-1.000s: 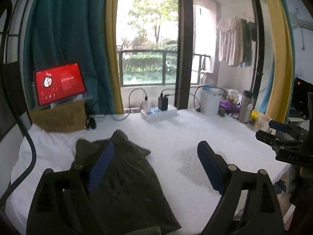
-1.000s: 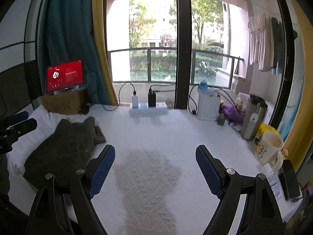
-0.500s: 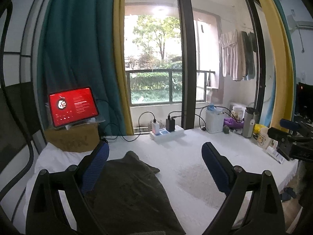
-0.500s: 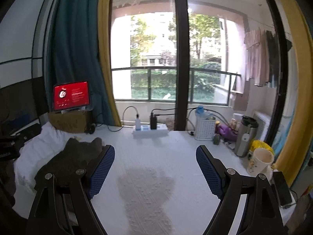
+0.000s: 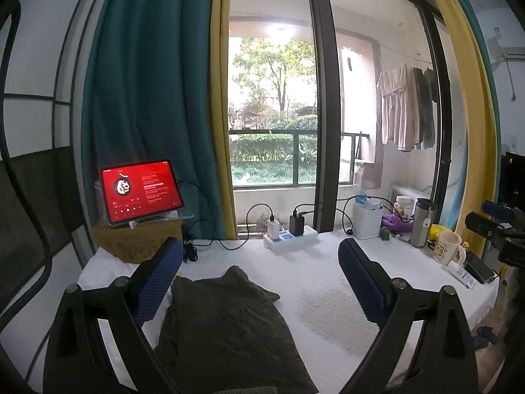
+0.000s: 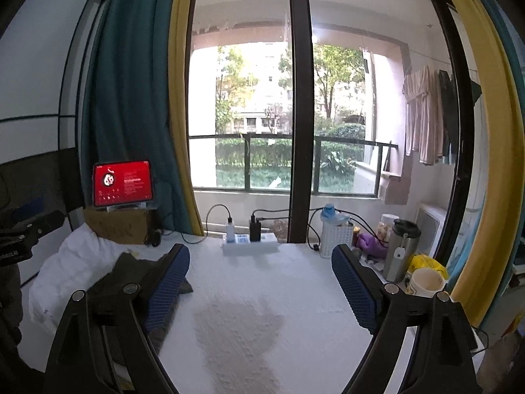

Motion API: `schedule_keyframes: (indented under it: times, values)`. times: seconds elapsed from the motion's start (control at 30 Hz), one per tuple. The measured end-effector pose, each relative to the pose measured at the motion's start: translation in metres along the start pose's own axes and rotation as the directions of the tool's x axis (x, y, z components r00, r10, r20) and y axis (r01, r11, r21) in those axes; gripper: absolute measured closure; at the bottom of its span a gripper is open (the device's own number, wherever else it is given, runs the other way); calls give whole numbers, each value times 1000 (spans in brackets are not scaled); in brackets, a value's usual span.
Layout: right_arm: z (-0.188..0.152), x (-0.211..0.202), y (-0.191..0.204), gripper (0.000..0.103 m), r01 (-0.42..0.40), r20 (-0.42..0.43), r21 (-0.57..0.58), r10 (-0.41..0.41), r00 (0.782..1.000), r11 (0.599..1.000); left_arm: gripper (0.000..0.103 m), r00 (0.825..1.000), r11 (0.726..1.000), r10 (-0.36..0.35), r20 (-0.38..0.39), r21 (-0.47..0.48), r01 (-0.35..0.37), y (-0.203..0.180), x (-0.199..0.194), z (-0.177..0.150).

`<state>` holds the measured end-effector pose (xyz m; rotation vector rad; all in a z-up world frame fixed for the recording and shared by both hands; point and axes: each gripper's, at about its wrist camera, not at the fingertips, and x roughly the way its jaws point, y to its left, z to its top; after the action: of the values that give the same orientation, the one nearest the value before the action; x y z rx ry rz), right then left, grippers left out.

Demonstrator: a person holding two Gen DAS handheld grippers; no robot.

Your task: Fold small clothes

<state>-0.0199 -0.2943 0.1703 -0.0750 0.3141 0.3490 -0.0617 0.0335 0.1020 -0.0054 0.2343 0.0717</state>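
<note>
A dark olive garment (image 5: 226, 325) lies folded in a heap on the white table cover (image 5: 311, 272), at the left side. My left gripper (image 5: 259, 279) is open and empty, held above the garment's far end. My right gripper (image 6: 261, 282) is open and empty, held above the middle of the table; the garment (image 6: 131, 272) lies behind its left finger. The right gripper also shows at the right edge of the left wrist view (image 5: 498, 229), and the left gripper at the left edge of the right wrist view (image 6: 23, 233).
A red-screened tablet (image 5: 141, 190) stands on a cardboard box (image 5: 137, 239) at back left. A power strip (image 5: 292, 239) with chargers, a white basket (image 5: 367, 220), a steel tumbler (image 5: 423, 223) and a mug (image 5: 448, 246) line the back and right. A grey damp patch (image 6: 239, 331) marks the cover.
Both grippers have tilted upward and drawn back, so the window fills more of each view. The garment has stayed in place.
</note>
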Motion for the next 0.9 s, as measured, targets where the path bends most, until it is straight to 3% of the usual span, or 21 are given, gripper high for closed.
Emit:
schedule_keyframes:
  times: [0.43, 0.57, 0.9]
  values:
    - [17, -14, 18, 11, 18, 32, -34, -17, 999, 999, 7, 998, 999, 38, 49, 1, -38, 16, -14, 0]
    - [22, -17, 26, 11, 16, 40, -53, -14, 999, 998, 3, 996, 999, 53, 67, -15, -52, 24, -19, 0]
    - [30, -23, 40, 11, 14, 61, -84, -9, 998, 996, 2, 995, 998, 48, 88, -46, -44, 36, -28, 3]
